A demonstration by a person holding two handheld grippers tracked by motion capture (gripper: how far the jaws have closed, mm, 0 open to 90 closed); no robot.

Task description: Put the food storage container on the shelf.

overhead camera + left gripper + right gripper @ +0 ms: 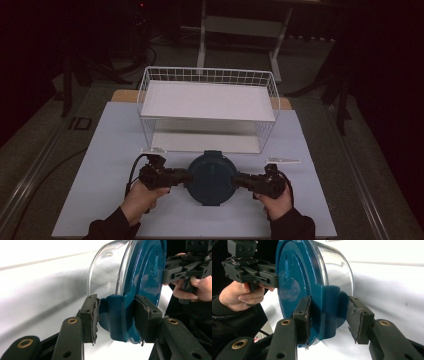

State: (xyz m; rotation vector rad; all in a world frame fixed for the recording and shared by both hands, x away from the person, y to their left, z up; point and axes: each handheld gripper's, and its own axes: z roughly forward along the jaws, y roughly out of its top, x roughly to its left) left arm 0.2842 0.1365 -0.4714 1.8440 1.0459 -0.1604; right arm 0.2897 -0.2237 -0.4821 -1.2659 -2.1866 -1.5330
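High view: round clear glass container with a teal plastic lid (212, 177) sits on the white table (110, 150), near the white wire shelf rack (207, 107). Left gripper (186, 176) and right gripper (239, 179) each clamp a lid latch tab. Probably shelving remains; nothing placed yet.

your table (110, 150) is a flat rectangle under a pale bluish-white sheet. on it stands a white wire basket rack (207, 107) at the far middle, a round glass container with a teal lid (212, 177) near you, and small white strips (283, 160) beside the rack's feet.
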